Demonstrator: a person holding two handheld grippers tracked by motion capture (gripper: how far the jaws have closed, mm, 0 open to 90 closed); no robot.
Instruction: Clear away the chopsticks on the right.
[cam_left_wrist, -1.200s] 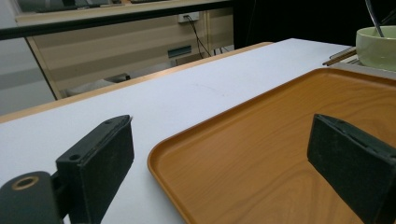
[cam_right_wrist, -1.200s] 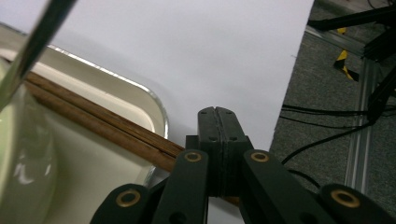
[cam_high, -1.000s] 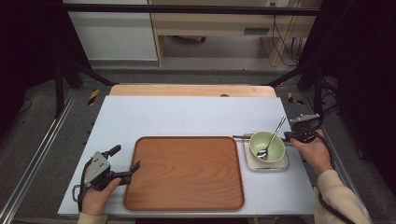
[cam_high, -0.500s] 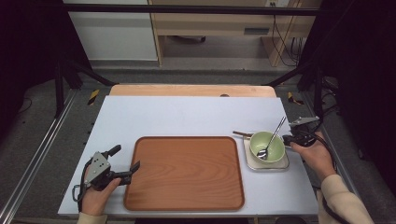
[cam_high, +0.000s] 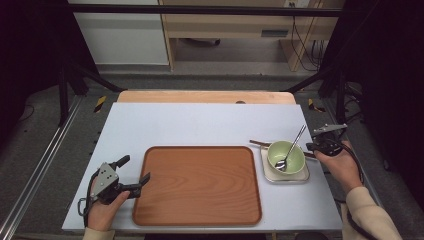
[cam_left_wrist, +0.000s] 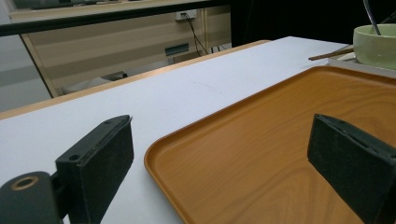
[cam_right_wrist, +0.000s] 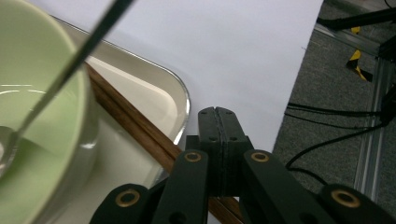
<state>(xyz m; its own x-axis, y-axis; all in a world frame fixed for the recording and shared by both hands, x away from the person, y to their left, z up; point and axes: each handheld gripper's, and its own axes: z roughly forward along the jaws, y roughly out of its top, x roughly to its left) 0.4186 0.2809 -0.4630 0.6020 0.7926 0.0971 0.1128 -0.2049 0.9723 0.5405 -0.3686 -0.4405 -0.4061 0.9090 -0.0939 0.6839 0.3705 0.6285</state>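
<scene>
From above, the right tool (cam_high: 320, 147) sits at right, touching the wooden chopsticks (cam_high: 261, 144) that the green bowl (cam_high: 285, 155) largely hides. The left tool (cam_left_wrist: 219, 163) gapes wide over the smooth wooden tray (cam_left_wrist: 280, 140). In the right gripper view, its jaws are pressed together above the chopsticks; whether they pinch them is unclear.

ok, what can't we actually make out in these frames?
- Chopsticks, high view: the middle is hidden under the bowl.
- Spoon, right gripper view: blurred, handle cut off by the top edge.
- Right gripper: jaws shut; whether they pinch the chopsticks is hidden.
</scene>
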